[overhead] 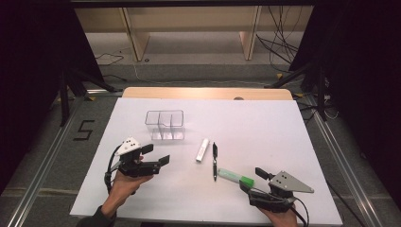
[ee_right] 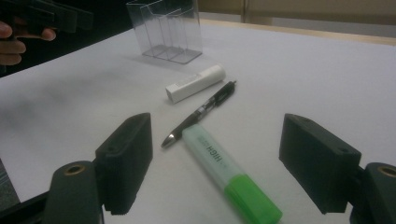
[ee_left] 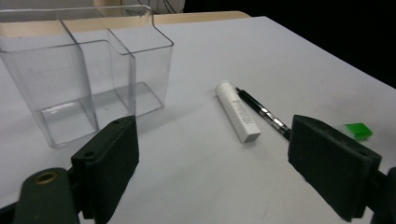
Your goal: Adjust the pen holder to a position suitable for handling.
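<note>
High view: we look forward and down over whole table. Left gripper view: low, close, facing clear box. Right gripper view: low, close, facing highlighter. Both gripper views share white tube, pen.

White table bears organizer, tube, pen, highlighter.

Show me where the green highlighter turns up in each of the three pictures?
High view: the green highlighter lies lower right of centre, by the right gripper.
Left gripper view: its green cap peeks out at the far right.
Right gripper view: bottom centre, between the jaws.
Shared landmark: the black pen beside it.
</note>
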